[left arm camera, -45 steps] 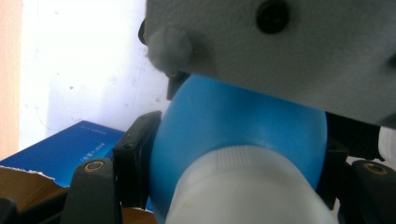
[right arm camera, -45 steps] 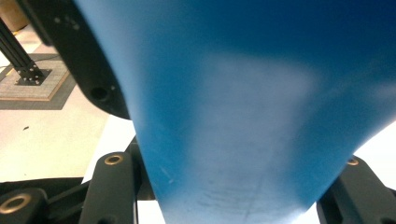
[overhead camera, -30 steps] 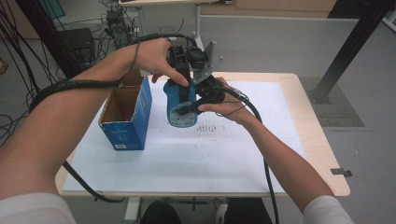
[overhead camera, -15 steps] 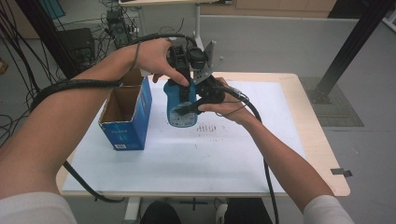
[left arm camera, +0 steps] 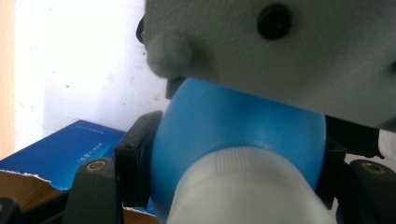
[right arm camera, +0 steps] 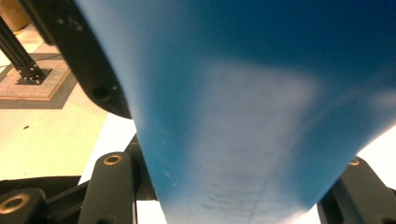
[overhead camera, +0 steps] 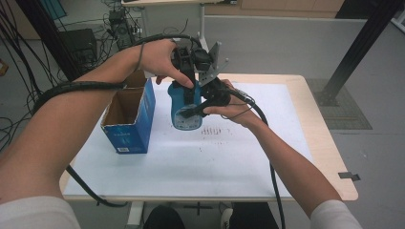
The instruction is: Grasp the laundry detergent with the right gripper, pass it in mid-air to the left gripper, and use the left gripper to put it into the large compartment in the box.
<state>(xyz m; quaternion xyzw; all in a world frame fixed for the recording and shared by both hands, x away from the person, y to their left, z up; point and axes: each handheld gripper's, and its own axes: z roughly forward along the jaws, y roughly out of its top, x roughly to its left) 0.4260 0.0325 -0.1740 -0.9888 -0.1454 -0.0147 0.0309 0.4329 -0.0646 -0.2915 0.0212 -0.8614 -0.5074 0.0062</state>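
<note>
A blue bottle (overhead camera: 183, 113) is held up over the white sheet, just right of the open box. My left gripper (overhead camera: 185, 87) comes down from above and is shut on the bottle's upper end. In the left gripper view the blue shoulder (left arm camera: 233, 121) and a white ribbed cap (left arm camera: 243, 191) sit between the black jaws of my left gripper (left arm camera: 233, 163). My right gripper (overhead camera: 193, 110) reaches in from the right and is shut on the bottle's body. The right gripper view has the blue wall (right arm camera: 257, 116) wedged between the jaws of my right gripper (right arm camera: 233, 191).
An open blue cardboard box (overhead camera: 128, 119) stands on the table's left part; its corner (left arm camera: 60, 154) lies below the bottle. A white sheet (overhead camera: 239, 162) covers the wooden table (overhead camera: 329, 157). A pale grey gripper plate (left arm camera: 289, 60) hangs close over the bottle. Cables trail from both hands.
</note>
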